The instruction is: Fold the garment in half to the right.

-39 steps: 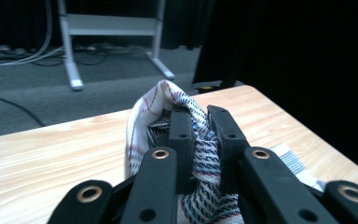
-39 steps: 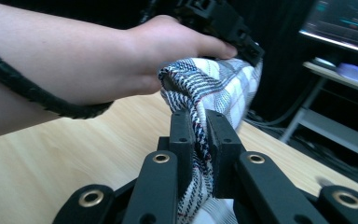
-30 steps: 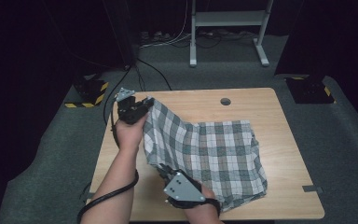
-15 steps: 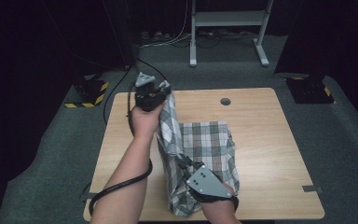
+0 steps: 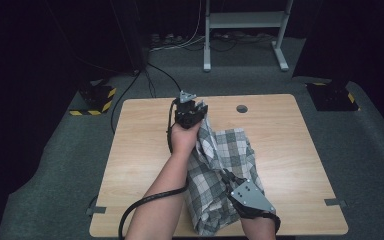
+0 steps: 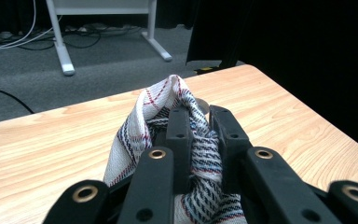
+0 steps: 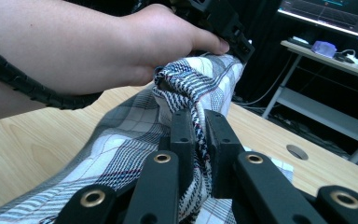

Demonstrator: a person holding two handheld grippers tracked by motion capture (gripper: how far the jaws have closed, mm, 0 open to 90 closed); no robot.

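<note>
A dark room with grey carpet surrounded the light wooden tabletop (image 5: 145, 150), on which a soft checked cotton cloth in white, grey and red (image 5: 225, 165) lay folded lengthwise near the middle. Its far end was held raised above the tabletop by the left gripper (image 6: 199, 122), the fingers (image 6: 179, 133) of which were closed down on a bunched hem; they had just been eased slightly, yet fabric was seen pinched between them. The near end was clamped by the right gripper (image 7: 196, 125), its fingers nearly shut on a gathered edge. The cloth was judged light, limp and prone to sagging or slipping, so it would best be taken at corners or hems, with tension kept between both grips.
</note>
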